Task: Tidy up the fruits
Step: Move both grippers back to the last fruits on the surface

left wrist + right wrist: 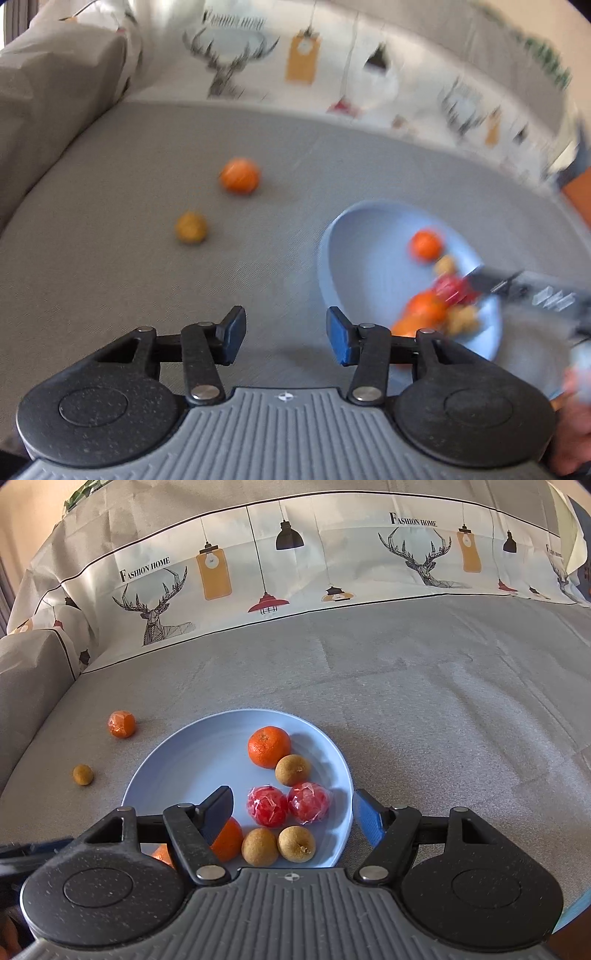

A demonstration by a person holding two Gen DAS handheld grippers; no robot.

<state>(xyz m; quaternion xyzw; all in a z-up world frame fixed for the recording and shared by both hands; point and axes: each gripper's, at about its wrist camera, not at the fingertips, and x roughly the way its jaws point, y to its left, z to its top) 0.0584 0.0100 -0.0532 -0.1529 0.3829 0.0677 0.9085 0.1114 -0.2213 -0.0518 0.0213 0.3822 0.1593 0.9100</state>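
Left claw (286,334) is held spread over bare grey cloth (147,295), nothing pinched; right claw (291,818) is spread around the blue plate (177,760), one finger inside, one outside the rim.

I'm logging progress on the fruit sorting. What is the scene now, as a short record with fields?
surface: grey cloth
plate: blue, holds oranges, brown fruits and two red wrapped fruits
loose orange: on the cloth, left of the plate
loose brown fruit: on the cloth, nearer than the orange
left gripper: open, empty
right gripper: open over the plate, gripping nothing
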